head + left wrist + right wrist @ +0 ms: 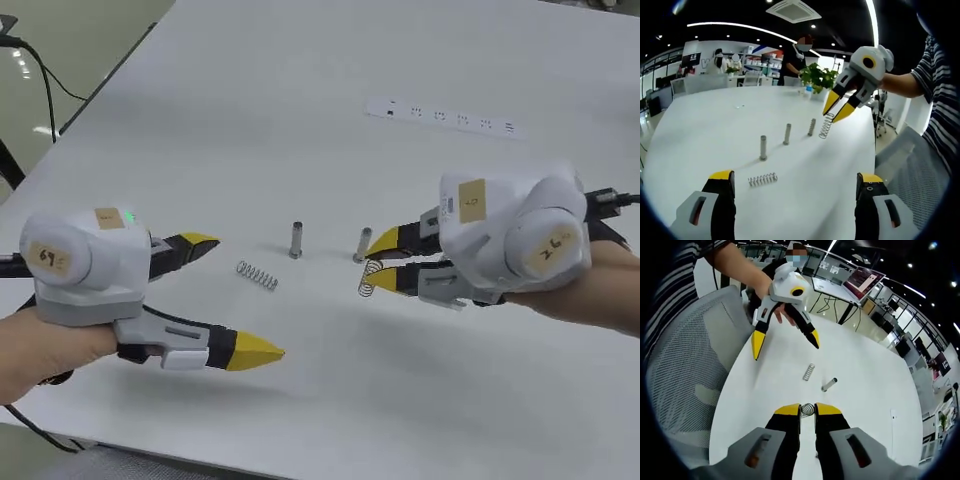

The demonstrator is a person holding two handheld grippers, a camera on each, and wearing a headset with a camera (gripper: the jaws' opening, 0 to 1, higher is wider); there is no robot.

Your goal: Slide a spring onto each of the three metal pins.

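Head view: spring (368, 282) within right gripper (380, 259)

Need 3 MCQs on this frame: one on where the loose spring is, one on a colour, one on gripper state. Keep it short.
1. Where is the loose spring?
A. flat on the table, beside the pins
B. threaded on a pin
C. on the floor

2. What colour are the gripper jaw tips?
A. red
B. yellow
C. blue

3. What is the right gripper doing?
A. open and empty
B. shut on a pin
C. shut on a spring

Answers:
1 A: it lies on its side on the white top, left of the nearest pin.
2 B: both grippers have yellow tips.
3 C: the held spring sits between its tips, while the left gripper gapes open.
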